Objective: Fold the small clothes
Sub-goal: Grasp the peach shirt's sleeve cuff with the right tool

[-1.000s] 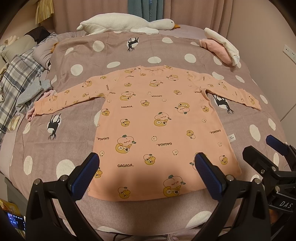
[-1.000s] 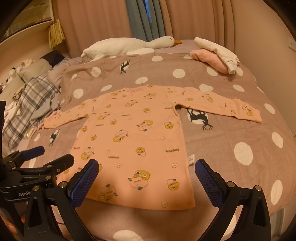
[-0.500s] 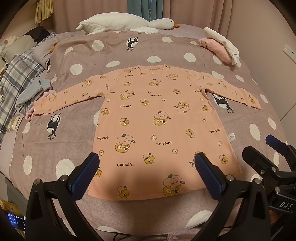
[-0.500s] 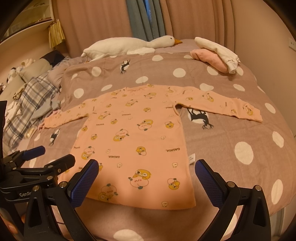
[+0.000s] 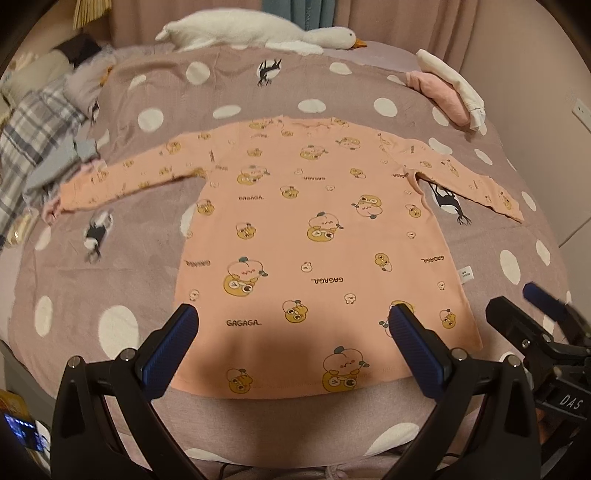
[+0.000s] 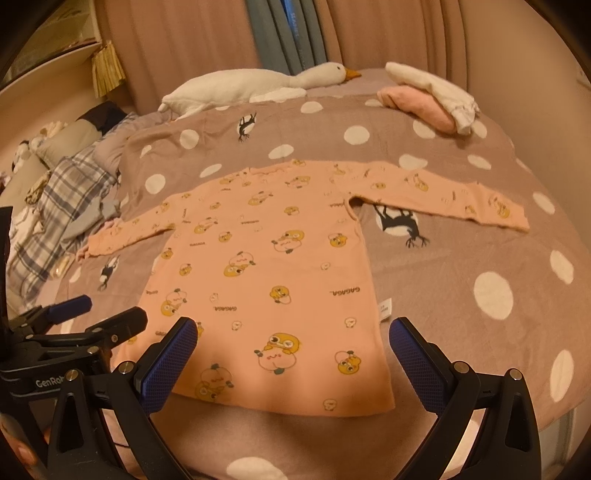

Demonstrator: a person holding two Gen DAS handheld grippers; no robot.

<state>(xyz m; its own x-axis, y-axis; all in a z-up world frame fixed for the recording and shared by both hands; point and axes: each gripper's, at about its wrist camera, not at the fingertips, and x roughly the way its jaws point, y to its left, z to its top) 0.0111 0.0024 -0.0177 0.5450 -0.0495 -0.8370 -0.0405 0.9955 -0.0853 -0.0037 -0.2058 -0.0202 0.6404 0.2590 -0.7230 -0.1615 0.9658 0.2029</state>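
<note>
A peach long-sleeved shirt (image 5: 314,236) lies flat on the bed (image 5: 129,258) — sleeves spread. Left gripper (image 5: 291,343) and right gripper (image 6: 293,354) hover near its hem — both gaping, empty.

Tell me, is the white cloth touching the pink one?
Touching. The right wrist view shows the white cloth draped directly over the pink cloth.

One peach shirt (image 5: 314,236) on the spotted blanket (image 5: 129,258), one plush goose (image 5: 258,31), two folded garments (image 5: 448,90) (stacked at the far right corner), two grippers.
</note>
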